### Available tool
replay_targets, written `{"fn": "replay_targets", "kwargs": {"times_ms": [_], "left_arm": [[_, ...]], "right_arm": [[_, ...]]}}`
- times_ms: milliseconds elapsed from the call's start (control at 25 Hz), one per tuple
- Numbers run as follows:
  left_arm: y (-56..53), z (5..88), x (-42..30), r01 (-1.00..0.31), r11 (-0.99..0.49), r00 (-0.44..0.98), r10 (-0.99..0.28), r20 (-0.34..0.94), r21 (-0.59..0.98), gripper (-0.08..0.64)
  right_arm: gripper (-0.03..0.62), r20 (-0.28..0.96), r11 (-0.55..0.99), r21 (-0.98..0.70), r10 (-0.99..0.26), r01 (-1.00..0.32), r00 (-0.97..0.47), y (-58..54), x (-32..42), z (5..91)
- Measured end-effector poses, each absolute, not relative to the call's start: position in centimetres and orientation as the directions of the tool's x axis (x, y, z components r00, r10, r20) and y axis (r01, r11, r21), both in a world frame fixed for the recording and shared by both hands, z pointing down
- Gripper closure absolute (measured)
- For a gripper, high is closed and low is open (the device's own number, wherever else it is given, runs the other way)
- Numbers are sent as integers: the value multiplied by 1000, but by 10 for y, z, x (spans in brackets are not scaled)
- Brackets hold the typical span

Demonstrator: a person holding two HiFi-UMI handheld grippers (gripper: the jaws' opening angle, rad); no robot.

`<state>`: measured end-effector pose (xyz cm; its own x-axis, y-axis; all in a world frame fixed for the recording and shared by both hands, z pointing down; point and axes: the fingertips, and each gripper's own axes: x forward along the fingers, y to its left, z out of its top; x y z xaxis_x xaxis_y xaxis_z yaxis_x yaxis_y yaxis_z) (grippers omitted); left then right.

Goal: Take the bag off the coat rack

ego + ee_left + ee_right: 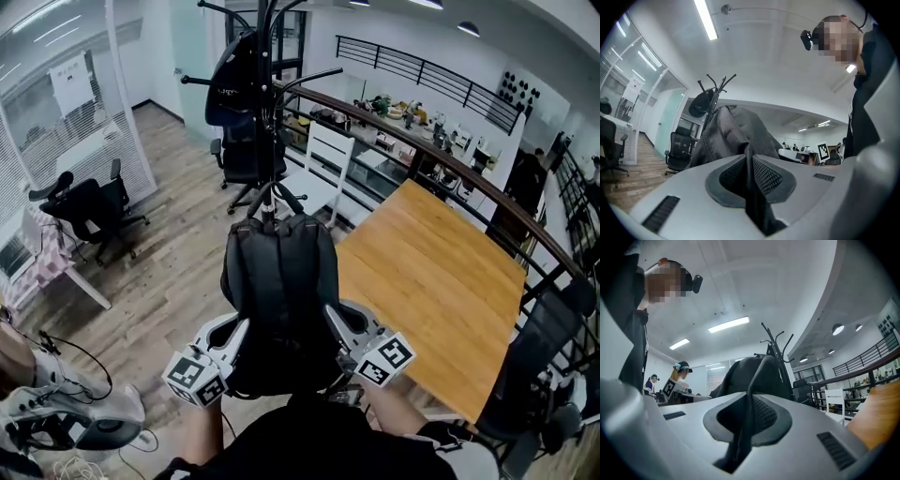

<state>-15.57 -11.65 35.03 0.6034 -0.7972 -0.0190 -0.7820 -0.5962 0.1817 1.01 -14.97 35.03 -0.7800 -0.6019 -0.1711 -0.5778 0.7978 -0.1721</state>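
Observation:
A black backpack (281,281) hangs between my two grippers, in front of the black coat rack (270,84) and clear of its hooks. My left gripper (236,330) is shut on a fold of the bag's fabric at its left side, and my right gripper (336,323) is shut on a strap at its right side. In the left gripper view the fabric (736,136) runs down into the closed left gripper (749,166), with the rack (715,89) behind. In the right gripper view a strap (754,376) is pinched in the right gripper (747,408), the rack (776,345) beyond.
Another dark item (230,84) hangs on the rack. A wooden table (441,281) lies to the right along a curved railing (422,131). A white chair (323,164) and black office chairs (89,211) stand around the rack. Another person (682,373) stands farther off.

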Motion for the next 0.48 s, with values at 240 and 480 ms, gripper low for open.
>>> {"fn": "replay_targets", "kwargs": {"times_ms": [240,480], "left_arm": [[-82,373,-145,-771,-601,618,-786,19,213,508],[-58,384,-128,-768,-607,624,-781,24,203,508]], "right_arm": [[545,-143,789,-230,-606,-569,-782,-115,18,371],[546,-118,789,-226,-604,-571,-788,-93,34,382]]}}
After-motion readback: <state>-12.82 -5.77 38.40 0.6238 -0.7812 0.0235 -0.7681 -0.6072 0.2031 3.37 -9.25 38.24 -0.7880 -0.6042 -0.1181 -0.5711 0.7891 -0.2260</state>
